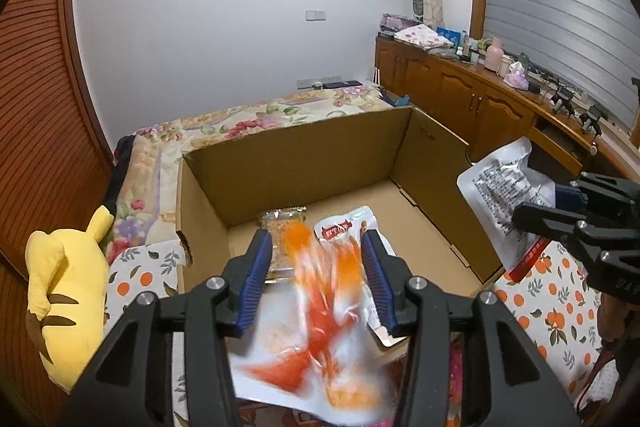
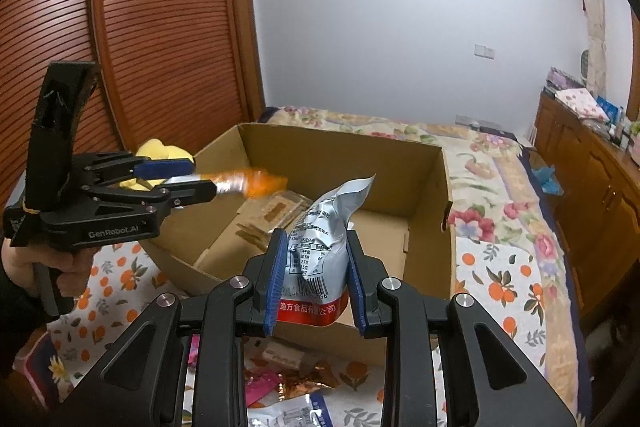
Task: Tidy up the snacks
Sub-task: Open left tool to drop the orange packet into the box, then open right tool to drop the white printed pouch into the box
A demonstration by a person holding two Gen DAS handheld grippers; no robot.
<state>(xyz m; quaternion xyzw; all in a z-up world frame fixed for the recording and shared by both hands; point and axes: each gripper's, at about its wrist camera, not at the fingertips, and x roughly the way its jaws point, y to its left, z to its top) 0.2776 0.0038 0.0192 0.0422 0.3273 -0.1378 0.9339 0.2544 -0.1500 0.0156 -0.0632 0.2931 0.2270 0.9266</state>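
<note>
**Desk:** What do you have on the left side?

**Me:** My left gripper [image 1: 318, 269] is spread wide, and an orange-and-white snack packet [image 1: 320, 323] sits blurred between the blue pads [image 1: 259, 273]. I cannot tell whether either pad touches it. From the right wrist camera the same gripper [image 2: 200, 183] shows side-on, with the orange packet [image 2: 256, 183] sticking out past its tips above the near left corner of the cardboard box [image 2: 344, 151].

**Desk:** And the right?

**Me:** My right gripper [image 2: 316, 279] is clamped on a silver snack bag [image 2: 320, 231], printed back toward me, barcode and red band at the bottom. It hangs just over the box's front wall. In the left wrist view that bag [image 1: 504, 187] is beside the right wall of the box [image 1: 304, 151], outside it.

**Desk:** Anything inside the box?

**Me:** Two packets lie on its floor near the front: a clear one with brown contents [image 1: 280, 231] and, just beside it, a white pouch with a red label [image 1: 344, 227].

**Desk:** Surroundings?

**Me:** The box stands on a bed with an orange-print sheet [image 1: 552, 291]. A yellow plush toy [image 1: 68, 287] lies left of the box. More wrappers [image 2: 280, 383] are scattered on the sheet in front of it.
</note>
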